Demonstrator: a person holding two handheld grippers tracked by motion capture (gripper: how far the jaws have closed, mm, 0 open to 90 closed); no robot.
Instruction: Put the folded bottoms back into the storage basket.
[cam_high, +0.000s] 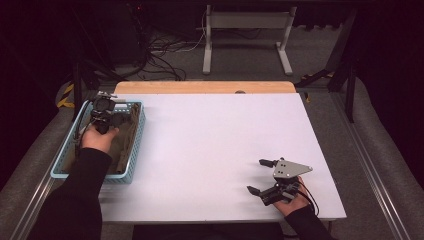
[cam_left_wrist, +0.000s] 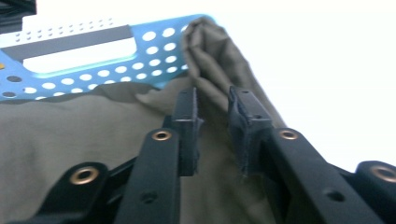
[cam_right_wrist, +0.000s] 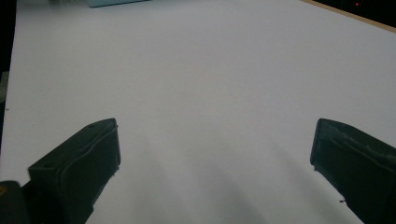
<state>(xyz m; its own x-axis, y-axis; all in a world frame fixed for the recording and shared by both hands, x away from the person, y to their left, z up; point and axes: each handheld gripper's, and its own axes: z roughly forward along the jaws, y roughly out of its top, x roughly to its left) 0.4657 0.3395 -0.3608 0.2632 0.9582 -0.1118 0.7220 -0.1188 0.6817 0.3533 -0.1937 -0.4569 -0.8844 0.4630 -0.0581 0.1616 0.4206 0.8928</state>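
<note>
Cloth (cam_left_wrist: 93, 140) fold between left tongs (cam_left_wrist: 212, 130)

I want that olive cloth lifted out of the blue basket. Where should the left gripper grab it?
Grip the raised fold of the olive cloth by the blue basket corner, coming from above: it stands up as a ridge the left gripper jaws already straddle.

One blue basket (cam_high: 134, 150); one olive cloth (cam_left_wrist: 70, 140), seemingly single; two tongs (cam_high: 107, 119) (cam_high: 265, 176).
</note>
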